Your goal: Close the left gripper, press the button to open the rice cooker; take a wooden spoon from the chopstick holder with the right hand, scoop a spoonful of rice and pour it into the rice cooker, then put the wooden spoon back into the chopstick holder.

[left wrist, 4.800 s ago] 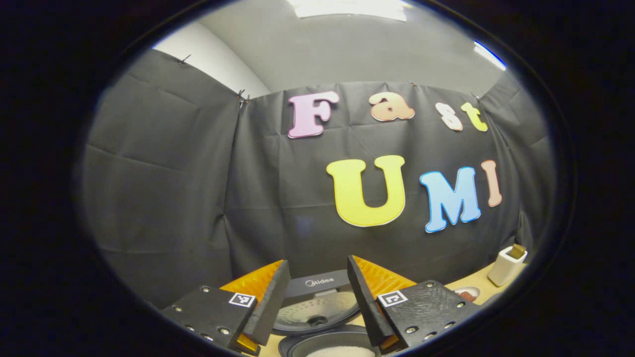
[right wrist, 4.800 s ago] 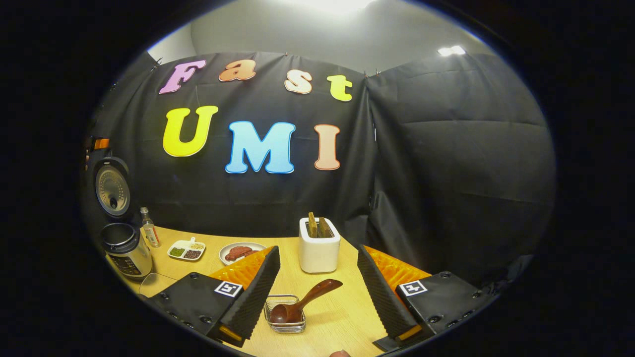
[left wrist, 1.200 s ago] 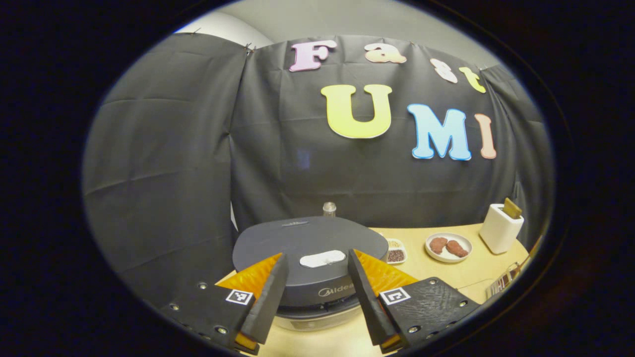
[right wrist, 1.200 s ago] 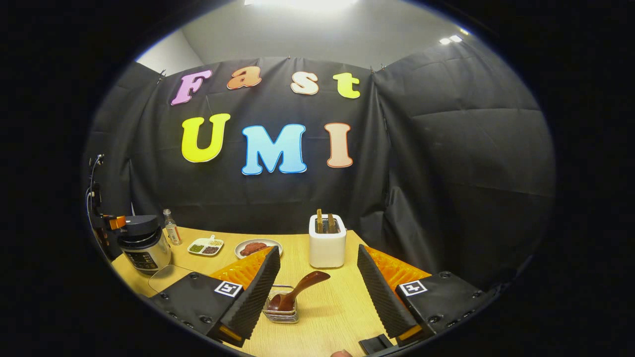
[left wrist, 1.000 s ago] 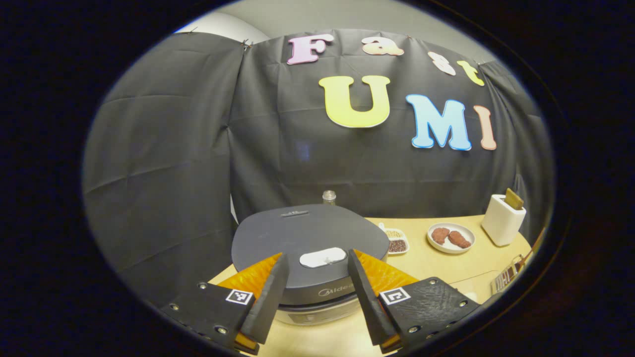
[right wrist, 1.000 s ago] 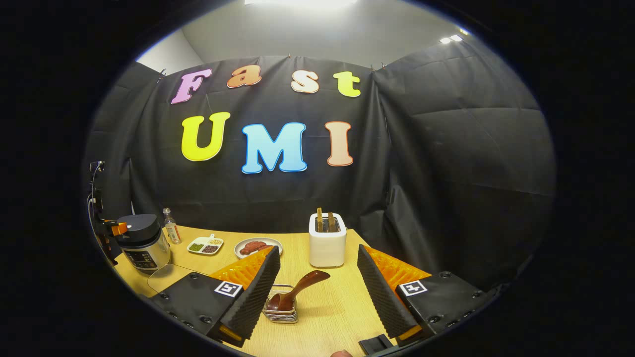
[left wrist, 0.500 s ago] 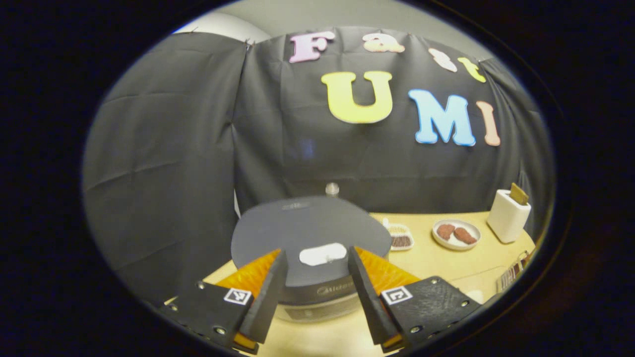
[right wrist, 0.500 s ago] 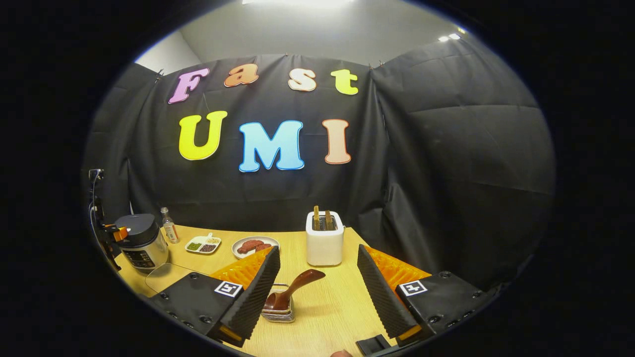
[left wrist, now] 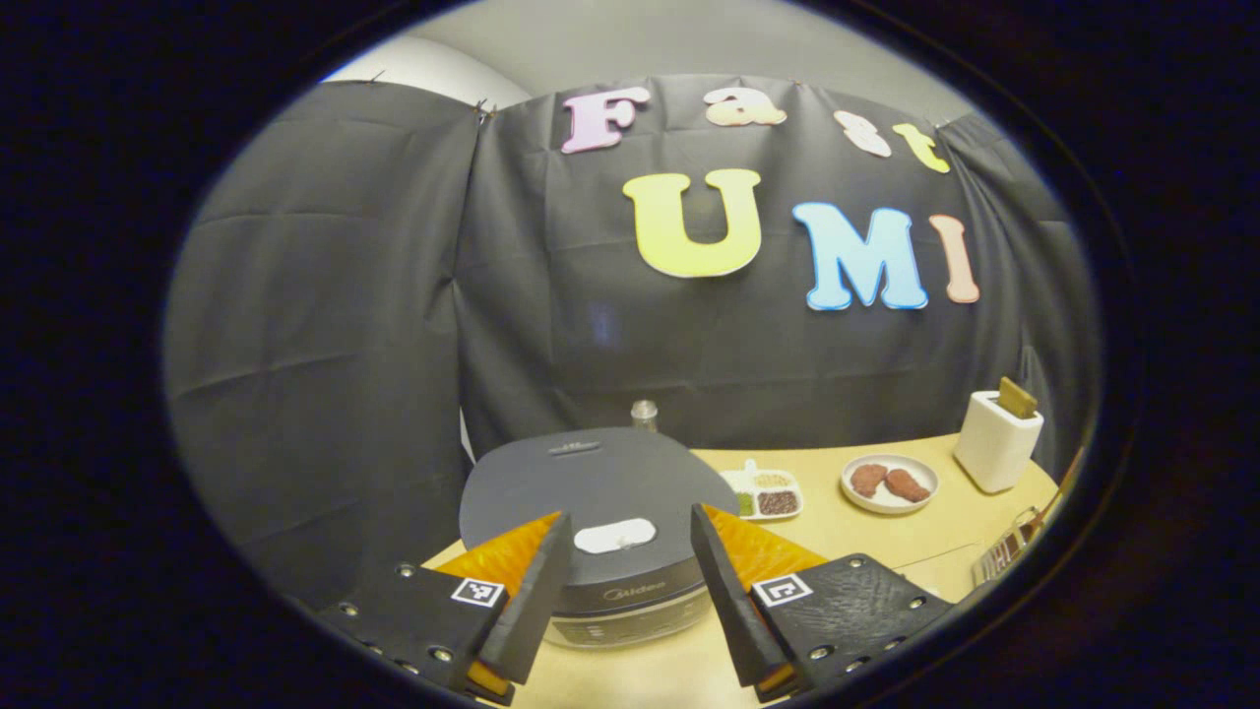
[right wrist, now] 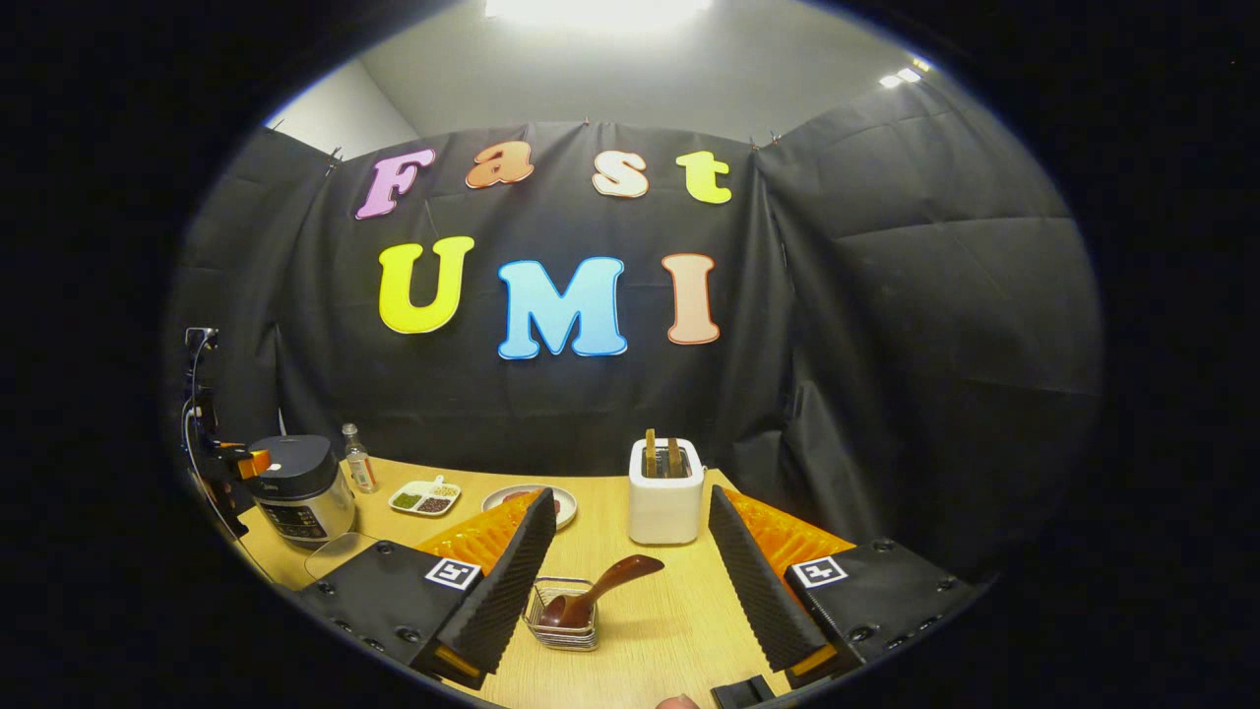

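Two grippers, both with jaws apart and holding nothing. Left gripper (left wrist: 622,561) hovers just before the closed rice cooker (left wrist: 600,483), its white lid button (left wrist: 614,537) between the fingers. Right gripper (right wrist: 630,561) hangs over the table (right wrist: 669,611), wooden spoon (right wrist: 600,589) resting bowl-down in a wire basket (right wrist: 561,620) just ahead, white chopstick holder (right wrist: 666,492) beyond it. Farther: meat plate (left wrist: 889,483), divided seasoning dish (left wrist: 768,497), small bottle (right wrist: 360,471). Risk: jaws spread may straddle the button and miss it; lid shut, any scoop would spill.
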